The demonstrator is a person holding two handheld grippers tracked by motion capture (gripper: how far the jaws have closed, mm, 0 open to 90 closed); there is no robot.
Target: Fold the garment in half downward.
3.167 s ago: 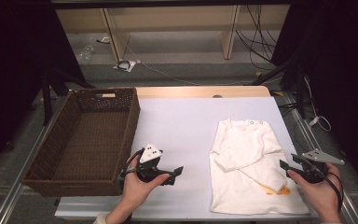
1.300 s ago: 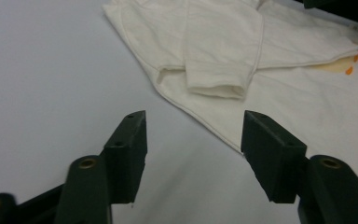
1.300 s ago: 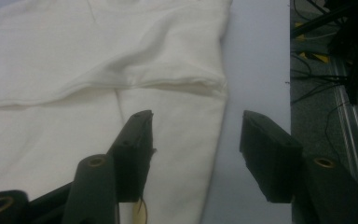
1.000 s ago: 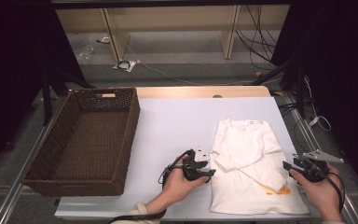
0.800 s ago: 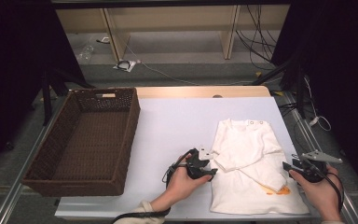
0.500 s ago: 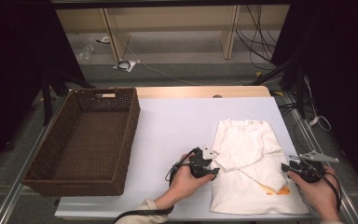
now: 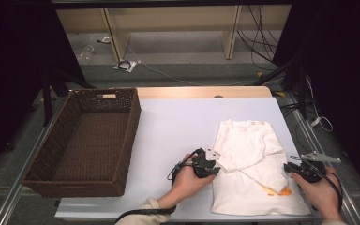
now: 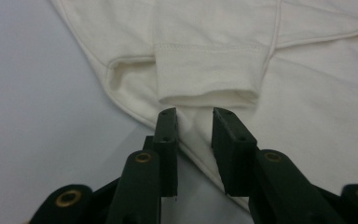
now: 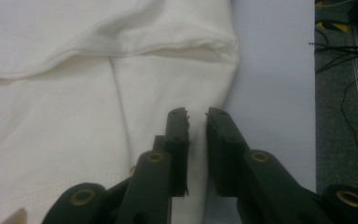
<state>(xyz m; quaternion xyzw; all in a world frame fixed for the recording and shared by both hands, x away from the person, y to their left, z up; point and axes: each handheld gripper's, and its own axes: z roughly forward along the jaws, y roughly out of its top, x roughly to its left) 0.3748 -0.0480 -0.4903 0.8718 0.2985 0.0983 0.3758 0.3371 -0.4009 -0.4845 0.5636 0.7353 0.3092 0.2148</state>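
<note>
High view: white garment (image 7: 255, 173) lies flat on the counter (image 7: 178, 126), at its right-front part, sleeves folded across the chest, neck pointing away from the person. Small orange mark (image 7: 281, 191) near the lower right of the shirt. Brown wicker basket (image 7: 126, 136) sits at the counter's left, well apart from the garment.

Left hand-held gripper (image 7: 214, 169) is at the garment's left edge, tips over the cloth by the folded sleeve; left hand (image 7: 187, 180) wraps it from behind, cable looping beside. Right hand-held gripper (image 7: 288, 168) sits at the garment's right edge, grey plate on top, right hand (image 7: 321, 192) behind it.

Left gripper view: left hand-held gripper (image 8: 194, 114) has jaws slightly spread w/ a narrow gap, tips just short of the sleeve cuff (image 8: 207, 88), hovering over the shirt's side hem; nothing pinched. Cuff opening faces the jaws; stitched seam line runs across above it.

Right gripper view: right hand-held gripper (image 9: 196, 114) has jaws nearly together, thin gap left, tips over the garment's (image 9: 74, 102) right edge where cloth meets the counter (image 9: 270, 93). Can't tell whether fabric sits btwn the jaws. A folded sleeve end (image 9: 186, 44) lies ahead of the tips.
</note>
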